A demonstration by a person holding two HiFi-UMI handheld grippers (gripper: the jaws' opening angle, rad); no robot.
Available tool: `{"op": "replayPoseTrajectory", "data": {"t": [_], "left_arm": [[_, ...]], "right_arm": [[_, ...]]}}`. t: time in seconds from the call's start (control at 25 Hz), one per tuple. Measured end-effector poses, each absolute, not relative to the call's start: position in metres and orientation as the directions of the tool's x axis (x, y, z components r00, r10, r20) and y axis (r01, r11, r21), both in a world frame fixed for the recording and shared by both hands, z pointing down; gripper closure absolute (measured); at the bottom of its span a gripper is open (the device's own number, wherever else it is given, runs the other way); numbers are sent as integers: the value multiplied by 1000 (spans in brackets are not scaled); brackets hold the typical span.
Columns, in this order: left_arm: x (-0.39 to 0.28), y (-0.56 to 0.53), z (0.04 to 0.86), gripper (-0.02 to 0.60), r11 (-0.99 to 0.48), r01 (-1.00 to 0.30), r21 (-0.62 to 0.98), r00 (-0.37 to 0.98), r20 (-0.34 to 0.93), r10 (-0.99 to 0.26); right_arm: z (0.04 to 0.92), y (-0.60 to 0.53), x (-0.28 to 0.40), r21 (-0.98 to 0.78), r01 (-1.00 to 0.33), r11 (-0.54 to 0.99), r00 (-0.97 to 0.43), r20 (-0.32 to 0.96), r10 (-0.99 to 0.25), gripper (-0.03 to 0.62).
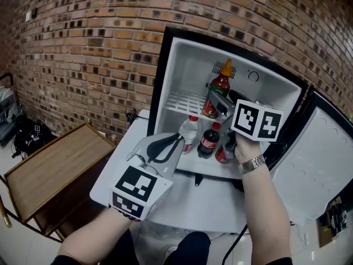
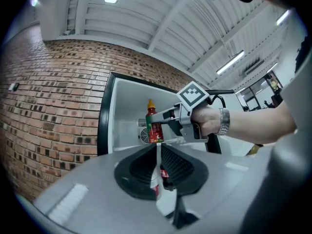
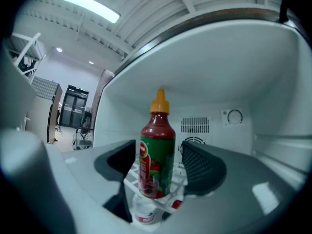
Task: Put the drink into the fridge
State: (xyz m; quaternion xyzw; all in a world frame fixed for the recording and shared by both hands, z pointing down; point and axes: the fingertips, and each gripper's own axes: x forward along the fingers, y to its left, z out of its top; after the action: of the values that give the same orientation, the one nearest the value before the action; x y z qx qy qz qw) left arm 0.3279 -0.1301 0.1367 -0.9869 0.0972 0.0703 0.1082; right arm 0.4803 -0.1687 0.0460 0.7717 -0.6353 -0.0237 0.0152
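Now the right gripper (image 3: 161, 162) has its fingers (image 3: 202, 167) spread either side of the red bottle (image 3: 158, 140), which stands on the wire shelf (image 1: 185, 102) in the fridge (image 1: 182, 54). The left gripper (image 2: 158, 149) is closed and empty. Withdrawing crookedly could topple the bottle.

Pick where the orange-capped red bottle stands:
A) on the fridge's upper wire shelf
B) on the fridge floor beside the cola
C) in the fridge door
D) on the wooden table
A: the orange-capped bottle stands upright on the white wire shelf high inside the fridge.
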Motion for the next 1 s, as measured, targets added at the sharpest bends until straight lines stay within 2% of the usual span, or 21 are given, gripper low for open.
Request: {"op": "replayPoseTrajectory", "data": {"t": [0.2,0.44,0.6,1.0], "left_arm": [[314,-127,136,565,-955,-219,-201,969,-160,-189],[284,-112,145,565,-953,-239,-185,965,-150,-213],[259,-94,158,565,-949,-250,-194,965,-130,-228],[207,-12,196,565,-969,-196,-153,978,-98,-183]], "right_arm": [[62,-139,464,43,-980,-196,194,-48,-980,304],[96,-103,405,46,-990,-135,132,-67,-989,306],[118,-72,365,32,-993,-111,108,-94,-990,356],[180,35,297,22,-983,-181,179,-74,-981,399]]}}
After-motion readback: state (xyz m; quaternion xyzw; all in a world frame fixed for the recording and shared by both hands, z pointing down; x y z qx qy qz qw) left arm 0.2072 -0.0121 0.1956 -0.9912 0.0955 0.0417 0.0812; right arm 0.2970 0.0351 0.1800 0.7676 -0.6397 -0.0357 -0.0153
